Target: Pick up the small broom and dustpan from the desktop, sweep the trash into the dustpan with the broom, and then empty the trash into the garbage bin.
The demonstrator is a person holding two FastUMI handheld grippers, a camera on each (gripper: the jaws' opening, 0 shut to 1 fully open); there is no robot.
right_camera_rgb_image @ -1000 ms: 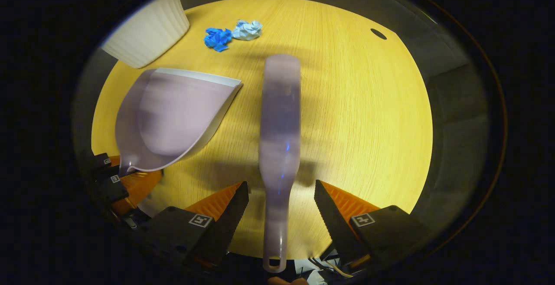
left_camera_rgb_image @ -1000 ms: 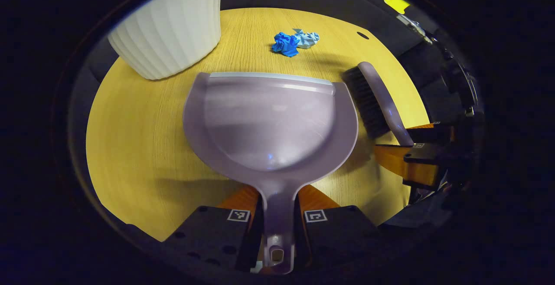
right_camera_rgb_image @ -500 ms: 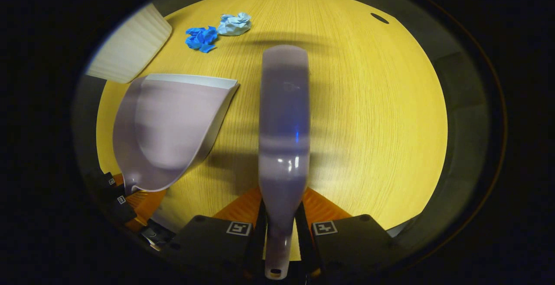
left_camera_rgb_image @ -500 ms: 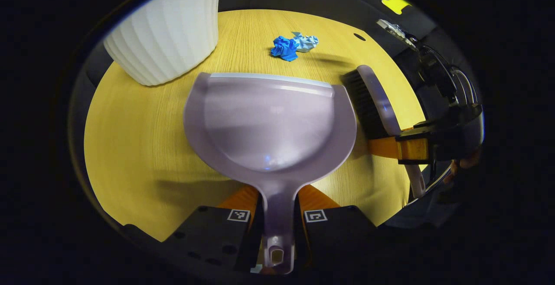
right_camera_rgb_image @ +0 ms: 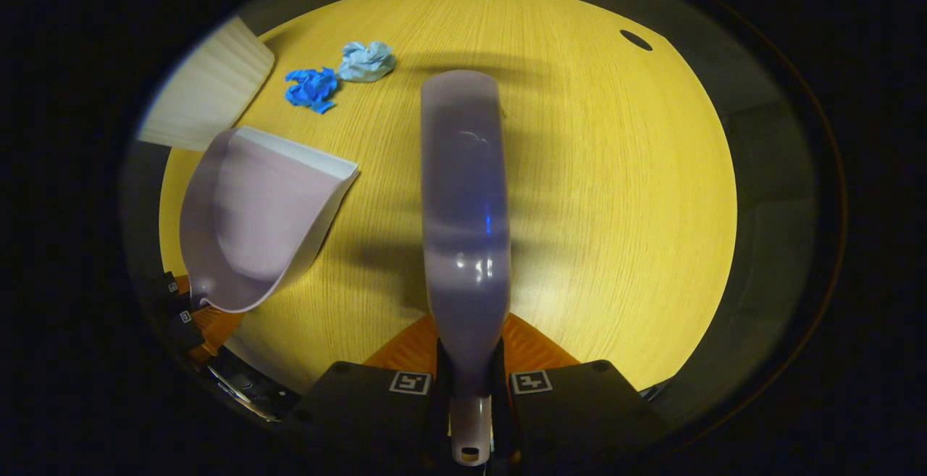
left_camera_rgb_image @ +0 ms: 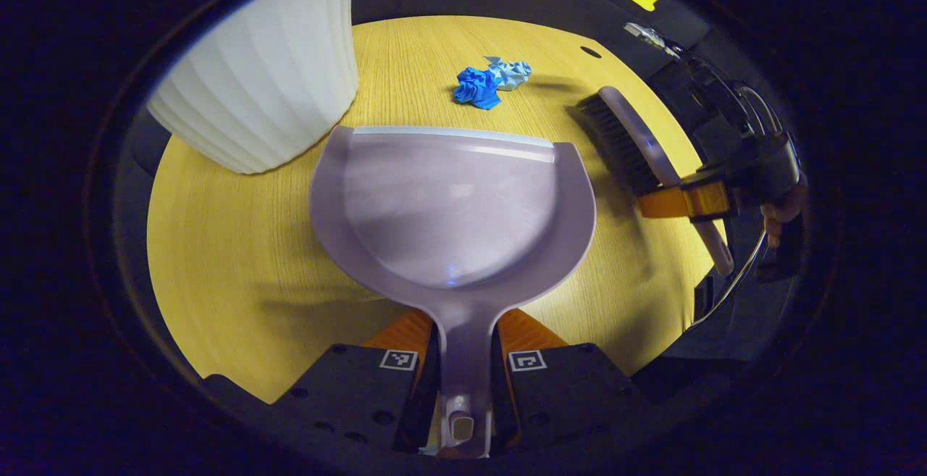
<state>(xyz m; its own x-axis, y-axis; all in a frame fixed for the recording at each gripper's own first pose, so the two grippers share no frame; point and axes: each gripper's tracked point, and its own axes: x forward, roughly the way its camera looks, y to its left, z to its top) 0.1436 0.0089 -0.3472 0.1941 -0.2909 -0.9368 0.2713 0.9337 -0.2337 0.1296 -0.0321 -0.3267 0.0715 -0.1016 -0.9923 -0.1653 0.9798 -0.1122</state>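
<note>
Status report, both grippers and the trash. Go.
Left gripper shut on dustpan handle. Right gripper shut on broom handle. Two crumpled blue paper wads unswept on desktop, beside white bin. Path clear.

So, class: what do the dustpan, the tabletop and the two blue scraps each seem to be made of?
Dustpan: smooth, slightly glossy lilac plastic, judging by its soft highlights and moulded rim. Tabletop: wood or wood-look laminate, with fine straight grain lines and a matt finish. Two blue scraps: probably crumpled paper or tissue, with sharp creases and no shine.

White bin (left_camera_rgb_image: 261, 85) cut off; contents perhaps hidden.
</note>
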